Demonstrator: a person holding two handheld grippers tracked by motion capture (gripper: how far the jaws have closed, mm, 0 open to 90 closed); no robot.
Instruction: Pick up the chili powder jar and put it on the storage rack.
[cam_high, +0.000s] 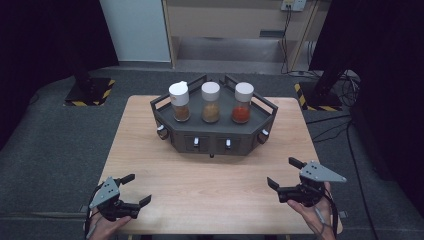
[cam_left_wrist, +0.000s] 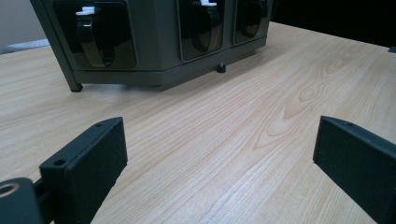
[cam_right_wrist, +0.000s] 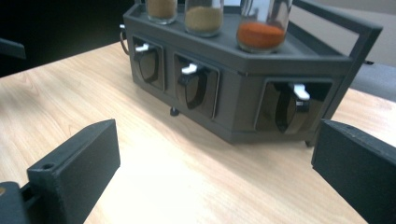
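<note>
The dark spice rack (cam_high: 215, 131) sits at the upper centre of the table (cam_high: 210, 190). The left gripper (cam_high: 132, 190) at lower left and the right gripper (cam_high: 284, 172) at lower right both hold their fingers wide apart, empty.

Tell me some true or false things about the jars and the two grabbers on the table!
1. Three jars with white lids stand in a row on the dark rack. True.
2. The jar on the right holds red powder. True.
3. The left gripper is shut on a jar. False: its jaws stand wide apart over bare table, holding nothing.
4. The right gripper is touching the rack. False: it sits near the table's front edge, apart from the rack, open and empty.
5. The left jar holds brown powder. True.
</note>
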